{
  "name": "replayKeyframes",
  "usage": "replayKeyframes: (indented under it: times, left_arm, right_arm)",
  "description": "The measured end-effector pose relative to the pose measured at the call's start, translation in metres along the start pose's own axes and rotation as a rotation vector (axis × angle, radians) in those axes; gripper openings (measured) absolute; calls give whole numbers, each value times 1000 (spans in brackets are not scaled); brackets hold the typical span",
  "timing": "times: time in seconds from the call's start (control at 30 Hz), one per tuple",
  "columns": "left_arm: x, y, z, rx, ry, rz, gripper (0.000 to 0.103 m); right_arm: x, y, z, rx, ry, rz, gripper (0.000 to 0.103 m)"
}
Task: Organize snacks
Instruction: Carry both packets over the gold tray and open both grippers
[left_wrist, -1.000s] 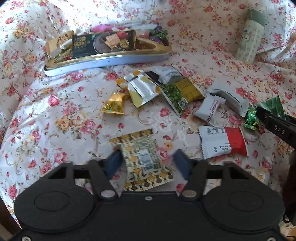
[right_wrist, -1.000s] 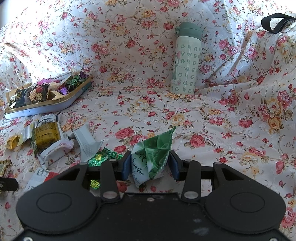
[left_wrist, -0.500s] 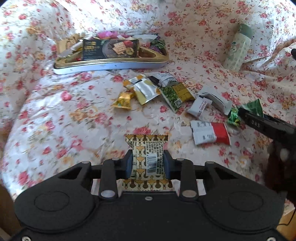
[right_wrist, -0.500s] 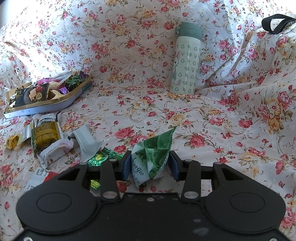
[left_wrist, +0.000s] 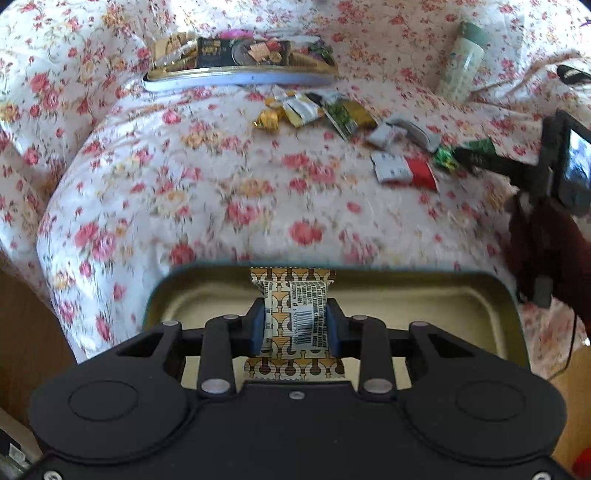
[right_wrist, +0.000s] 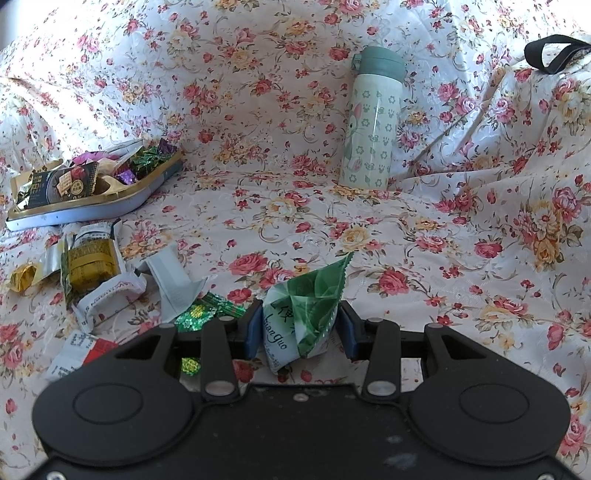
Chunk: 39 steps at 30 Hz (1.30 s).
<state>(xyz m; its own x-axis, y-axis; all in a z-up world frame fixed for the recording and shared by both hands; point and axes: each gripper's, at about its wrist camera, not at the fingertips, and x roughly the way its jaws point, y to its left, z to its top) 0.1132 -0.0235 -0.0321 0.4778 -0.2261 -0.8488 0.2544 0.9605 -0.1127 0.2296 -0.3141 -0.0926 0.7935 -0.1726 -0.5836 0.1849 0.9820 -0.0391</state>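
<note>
My left gripper (left_wrist: 294, 325) is shut on a gold-and-brown patterned snack packet (left_wrist: 293, 317) and holds it above an empty gold tin tray (left_wrist: 443, 306) at the near edge of the floral cloth. My right gripper (right_wrist: 298, 328) is shut on a green-and-white snack packet (right_wrist: 306, 306) just above the cloth; it also shows at the right of the left wrist view (left_wrist: 480, 147). Several loose snacks (left_wrist: 332, 114) lie scattered mid-cloth. A filled tin of snacks (left_wrist: 240, 70) sits at the far side, also in the right wrist view (right_wrist: 92, 192).
A pale green bottle (right_wrist: 373, 122) stands upright at the back right, also in the left wrist view (left_wrist: 463, 62). A red-and-white packet (left_wrist: 402, 171) and a green foil candy (right_wrist: 199, 314) lie near my right gripper. A black strap (right_wrist: 554, 51) lies on the far right fold.
My left gripper shut on the patterned packet, lifted it and pulled back toward me over the empty gold tray. My right gripper has stayed still with the green packet.
</note>
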Motion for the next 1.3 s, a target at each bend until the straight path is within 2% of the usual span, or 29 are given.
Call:
replayKeyframes:
  times: [0.3, 0.47, 0.7, 0.87, 1.0, 1.2, 1.3]
  left_arm:
    - [-4, 1, -18, 29, 22, -7, 41]
    - [-2, 0, -23, 41, 34, -1, 41]
    - [-3, -2, -21, 61, 36, 13, 41]
    - [-3, -4, -21, 77, 47, 17, 41]
    - [-4, -2, -23, 76, 79, 15, 41]
    - [-5, 2, -29, 49, 134, 4, 41]
    - [-8, 3, -32, 49, 132, 20, 42]
  right_arm:
    - [-30, -10, 0, 9, 122, -25, 41]
    - [-66, -18, -9, 58, 105, 2, 41]
    - [-131, -16, -21, 193, 70, 122, 41]
    - [-168, 3, -33, 209, 91, 211, 42]
    - [-187, 25, -43, 150, 165, 212, 42]
    - [-199, 54, -66, 96, 373, 264, 42]
    - [-207, 69, -76, 41, 425, 260, 42]
